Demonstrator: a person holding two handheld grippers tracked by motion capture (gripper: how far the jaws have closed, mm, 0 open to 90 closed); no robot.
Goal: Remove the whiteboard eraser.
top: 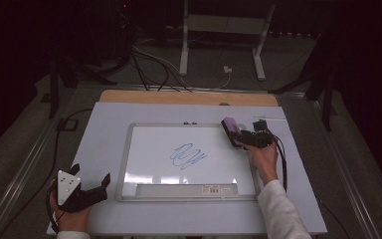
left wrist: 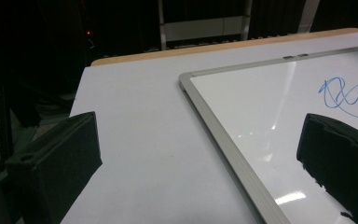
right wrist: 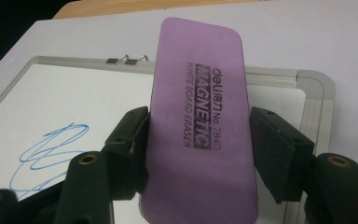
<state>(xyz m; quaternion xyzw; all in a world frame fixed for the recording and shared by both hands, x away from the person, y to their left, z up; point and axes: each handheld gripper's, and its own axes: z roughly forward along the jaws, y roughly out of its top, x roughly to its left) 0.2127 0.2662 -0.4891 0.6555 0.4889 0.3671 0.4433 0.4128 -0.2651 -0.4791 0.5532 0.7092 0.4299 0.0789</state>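
Purple eraser (right wrist: 198,126): dark print along its face, reads "deli" with two Chinese characters, then "No.7840"; below that big block letters "MAGNETIC"; third line smaller, "WHITE BOARD ERASER". Print runs lengthwise down the eraser, tilted in the right gripper view.

Whiteboard (top: 149,149): blue marker scribble (top: 187,155) near the middle, loops only, no letters readable. Same scribble in the left gripper view and the right gripper view, still not legible as text.

Sticker (top: 213,188) on the whiteboard's bottom tray: white label with a barcode-like strip, print too small to read.
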